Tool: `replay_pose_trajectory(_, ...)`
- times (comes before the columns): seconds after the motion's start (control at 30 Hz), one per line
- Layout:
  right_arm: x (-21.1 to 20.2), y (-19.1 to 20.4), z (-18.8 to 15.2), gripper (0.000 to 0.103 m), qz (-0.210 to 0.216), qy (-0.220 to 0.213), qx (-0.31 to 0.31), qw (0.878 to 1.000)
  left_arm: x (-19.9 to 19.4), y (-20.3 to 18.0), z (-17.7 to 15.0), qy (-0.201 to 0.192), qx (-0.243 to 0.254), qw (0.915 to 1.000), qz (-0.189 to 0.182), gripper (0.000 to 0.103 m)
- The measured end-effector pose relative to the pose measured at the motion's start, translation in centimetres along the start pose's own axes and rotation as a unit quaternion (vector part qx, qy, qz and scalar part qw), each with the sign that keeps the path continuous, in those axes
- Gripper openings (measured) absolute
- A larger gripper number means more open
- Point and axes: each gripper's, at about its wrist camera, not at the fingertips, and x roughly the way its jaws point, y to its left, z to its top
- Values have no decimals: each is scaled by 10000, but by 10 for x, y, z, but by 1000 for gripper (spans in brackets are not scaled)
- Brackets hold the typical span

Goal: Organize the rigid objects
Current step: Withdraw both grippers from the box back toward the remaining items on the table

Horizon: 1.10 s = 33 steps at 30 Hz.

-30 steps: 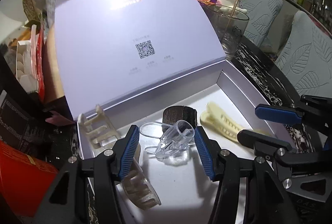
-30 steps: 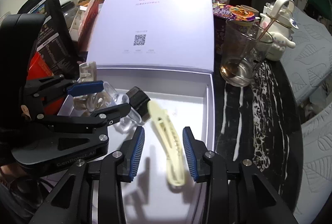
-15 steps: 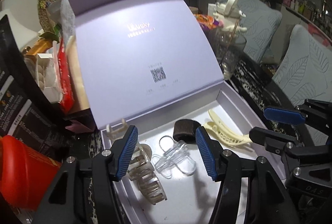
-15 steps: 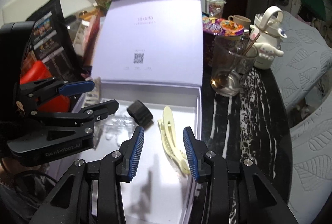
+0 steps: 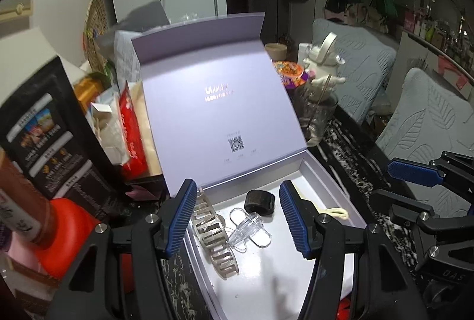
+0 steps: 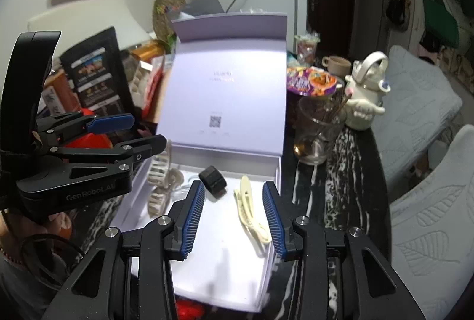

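An open lilac box with its lid standing up holds hair clips. Inside lie a beige claw clip, a clear claw clip, a black round clip and a cream flat clip. My left gripper is open and empty, raised above the box's near left. My right gripper is open and empty above the box's near right.
A glass with a spoon, a white character bottle, snack bowls and a cup stand right of the box on a black marbled table. Packets, a black bag and a red container crowd the left. Padded chairs stand on the right.
Both grippers have pulled up and back from the box, open and empty. The clear clip between the left fingers a second ago now lies in the box.
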Motion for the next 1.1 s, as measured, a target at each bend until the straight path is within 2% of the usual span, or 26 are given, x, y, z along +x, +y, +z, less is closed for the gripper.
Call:
replay_pose_trajectory(0.37, -54, 19, -1, 43, -44, -442, -205, 9988, -63, -10, 3, -457, 47, 9988, 150, 58)
replay_pose_trajectory(0.53, -78, 27, -6, 47, -95, -642, -275, 9975, -89, -14, -2, -696, 23, 9972, 265, 76)
replay_pose_trajectory(0.7, -101, 37, -17, 51, -129, -812, -360, 9960, -111, -21, -13, -831, 68, 9960, 324, 79)
replay_pose_trajectory(0.77, -109, 40, -22, 56, -124, -860, -389, 9955, -118, -23, -18, -873, 74, 9956, 331, 82)
replay_pose_trajectory(0.93, -123, 47, -37, 64, -160, -940, -433, 9945, -137, -31, -34, -1081, 181, 9928, 475, 98)
replay_pose_trajectory(1.1, -138, 53, -55, 67, -215, -981, -434, 9940, -149, -38, -50, -1091, 221, 9930, 403, 99)
